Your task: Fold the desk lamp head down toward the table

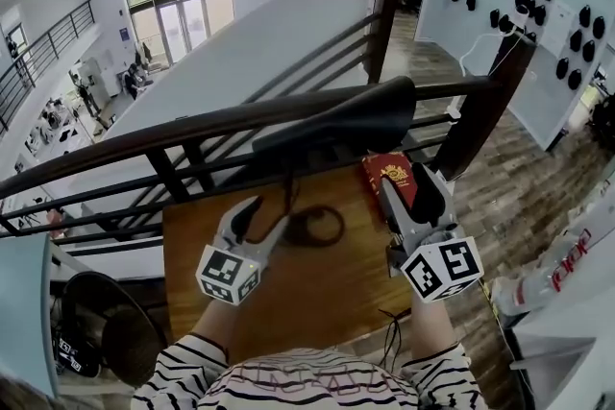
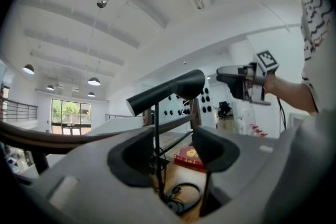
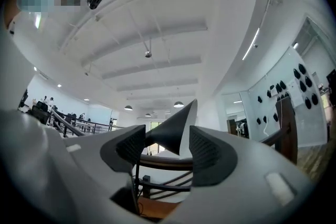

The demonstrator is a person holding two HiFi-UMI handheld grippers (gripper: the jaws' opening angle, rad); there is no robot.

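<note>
Desk lamp head (image 1: pixel 356 120) is sitting level above the far edge of the wooden tabletop (image 1: pixel 317 302), just in front of the dark railing (image 1: pixel 144 147), carried on its thin stem (image 1: pixel 287 192). The left gripper (image 1: pixel 261 218) is hovering at the stem, its fingers released, with the stem showing in the gap and neither pad pressing on it. The right gripper (image 1: pixel 408 182) is pointing at the head's right end, fingers spread wide and grasping nothing. A coiled cord (image 1: pixel 322 226) is lying near the stem's foot, with a red book (image 1: pixel 392 178) beside it.
</note>
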